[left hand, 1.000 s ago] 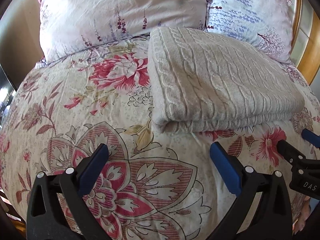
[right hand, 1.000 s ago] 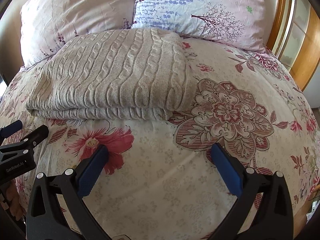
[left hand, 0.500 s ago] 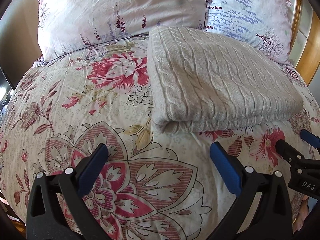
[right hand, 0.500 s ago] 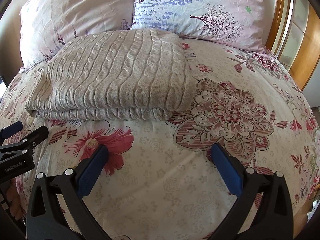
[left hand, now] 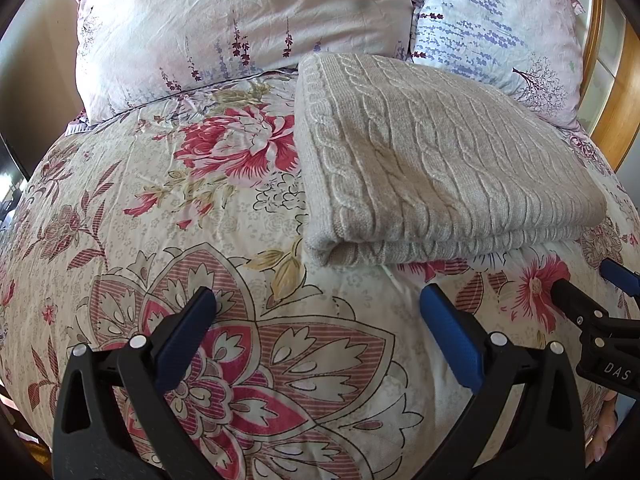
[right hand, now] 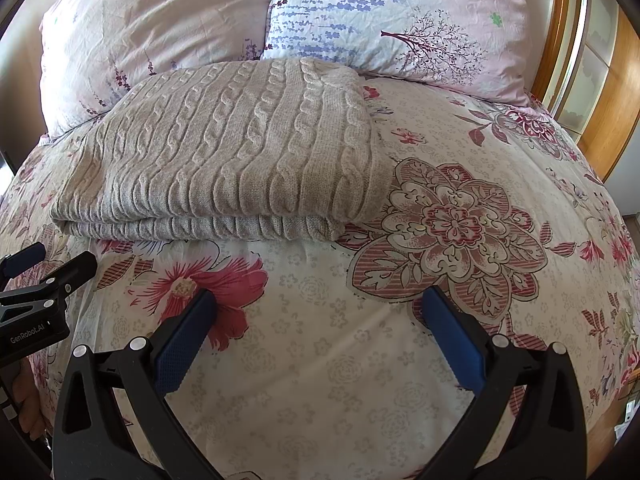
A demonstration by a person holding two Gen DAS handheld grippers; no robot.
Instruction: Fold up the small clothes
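Observation:
A beige cable-knit sweater [left hand: 432, 168] lies folded into a neat rectangle on the floral bedspread [left hand: 180, 208], its folded edge facing me. It also shows in the right wrist view [right hand: 232, 160]. My left gripper [left hand: 318, 300] is open and empty, hovering over the bedspread just short of the sweater's near left corner. My right gripper [right hand: 320, 300] is open and empty, short of the sweater's near right corner. Each gripper shows at the edge of the other's view: the right one [left hand: 588, 292] and the left one [right hand: 52, 260].
Two floral pillows [left hand: 248, 20] [right hand: 400, 12] lean behind the sweater at the head of the bed. A wooden headboard and cabinet [right hand: 600, 92] stand at the right. The bedspread [right hand: 460, 220] spreads out to the right of the sweater.
Almost nothing has moved. The left wrist view has drifted very slightly, showing a little more of the bed's left side. Both grippers stay open and the sweater lies still.

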